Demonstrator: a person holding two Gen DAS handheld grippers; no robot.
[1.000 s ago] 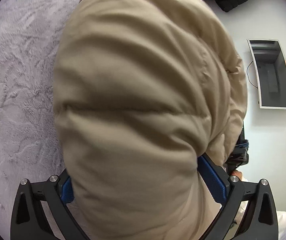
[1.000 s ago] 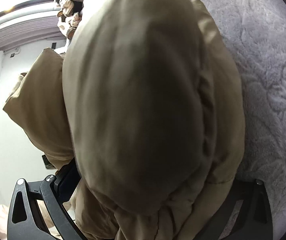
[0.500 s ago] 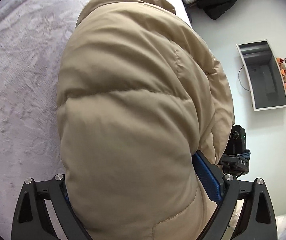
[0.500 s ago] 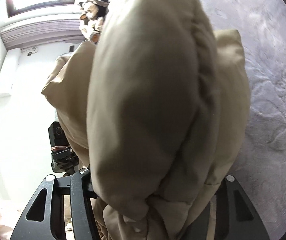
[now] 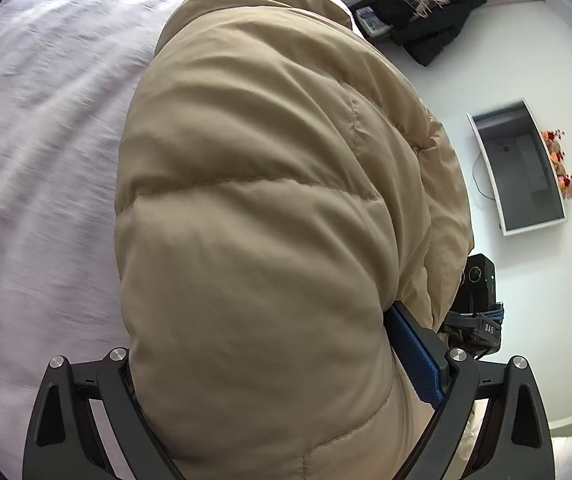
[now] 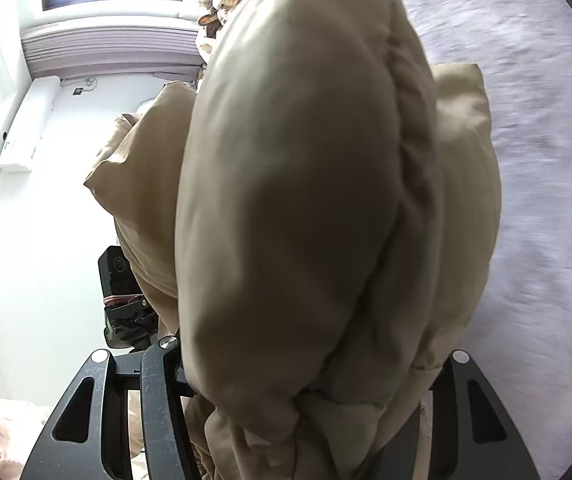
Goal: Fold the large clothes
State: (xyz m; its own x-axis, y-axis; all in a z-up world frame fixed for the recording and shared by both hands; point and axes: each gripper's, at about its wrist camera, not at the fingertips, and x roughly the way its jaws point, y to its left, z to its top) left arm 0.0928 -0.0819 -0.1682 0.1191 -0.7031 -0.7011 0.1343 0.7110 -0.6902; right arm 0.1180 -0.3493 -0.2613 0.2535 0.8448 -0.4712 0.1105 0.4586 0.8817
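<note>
A beige puffer jacket [image 5: 253, 208] fills the left wrist view and hangs bunched between the fingers of my left gripper [image 5: 281, 376], which is shut on it; one blue pad [image 5: 414, 352] shows at the right. The same jacket [image 6: 306, 220] fills the right wrist view, where my right gripper [image 6: 310, 380] is shut on it with its fingertips hidden by fabric. The jacket is held up above the pale grey fleece bed cover [image 5: 37, 140]. The other gripper's camera body shows beside the jacket in the left wrist view [image 5: 478, 280] and in the right wrist view [image 6: 115, 276].
The fleece cover also shows at the right [image 6: 546, 160]. Dark clothes [image 5: 426, 24] lie on a ledge by the wall. A wall-mounted screen [image 5: 522, 168] and a white wall unit [image 6: 25, 128] are seen sideways. Pink bedding [image 6: 1, 432] lies low at the left.
Both grippers have lifted the jacket higher and farther from the bed cover; the room wall, window and the opposite gripper have come more into view. Both grips stay shut on the jacket.
</note>
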